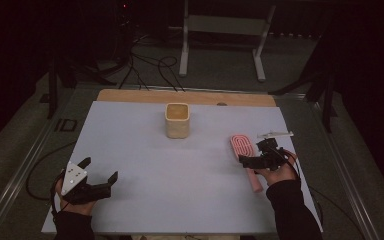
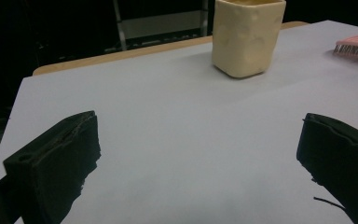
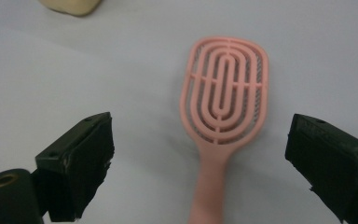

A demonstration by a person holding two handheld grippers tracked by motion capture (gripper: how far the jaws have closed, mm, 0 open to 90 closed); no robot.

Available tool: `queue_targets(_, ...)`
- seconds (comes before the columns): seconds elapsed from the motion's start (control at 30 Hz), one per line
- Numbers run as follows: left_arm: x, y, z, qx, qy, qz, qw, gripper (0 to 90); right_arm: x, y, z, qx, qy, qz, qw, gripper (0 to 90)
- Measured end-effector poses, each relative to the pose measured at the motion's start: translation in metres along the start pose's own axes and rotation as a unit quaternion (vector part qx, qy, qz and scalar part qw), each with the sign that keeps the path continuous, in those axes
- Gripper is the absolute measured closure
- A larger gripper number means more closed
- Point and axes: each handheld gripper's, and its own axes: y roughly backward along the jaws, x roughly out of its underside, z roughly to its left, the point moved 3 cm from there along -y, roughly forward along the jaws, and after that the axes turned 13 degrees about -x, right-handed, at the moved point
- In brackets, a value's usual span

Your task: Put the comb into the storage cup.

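Dim room w/ dark floor, cables and a white metal frame [image 1: 223, 30] behind; pale white sheet covers the wooden table [image 1: 180, 170]. Near the far middle stands a cream squarish ceramic cup [image 1: 177, 120], upright, nothing visible inside.

Pink plastic vented hairbrush [image 1: 245, 155] lies flat on the table's right side, bristles down, oval head toward the far edge, handle toward the person. Right gripper [image 1: 257, 159] hovers just over the handle/neck area, jaws spread wide, nothing held; in the right gripper view the brush [image 3: 223, 98] sits between the two jaws, closer to the right-hand one, not touching either.

Left gripper [image 1: 97, 175] rests near the front left, well apart from brush and cup, jaws also wide, nothing held.

Handling, as a guess: brush looks light, stiff, smooth plastic, so prob. a bit slippery on the sheet. Open ribbed head is wide and could flex; best hold is approx. the neck or upper handle, jaws across the narrow width. Low profile means pads must go right down to the surface.
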Motion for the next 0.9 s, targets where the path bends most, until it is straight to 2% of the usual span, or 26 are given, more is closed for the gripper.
queue_targets(0.37, 0.0, 0.0, 0.001, 0.0, 0.002, -0.001, 1.0, 0.0, 0.0, -0.019, -0.006, 0.0, -0.008, 0.052, 0.9986, 7.6)
queue_targets(0.9, 0.0, -0.001, -0.001, 0.0, 0.001, 0.002, 1.0, 0.0, 0.001, -0.03, -0.016, -0.008, -0.02, 0.096, 0.9951, 7.6)
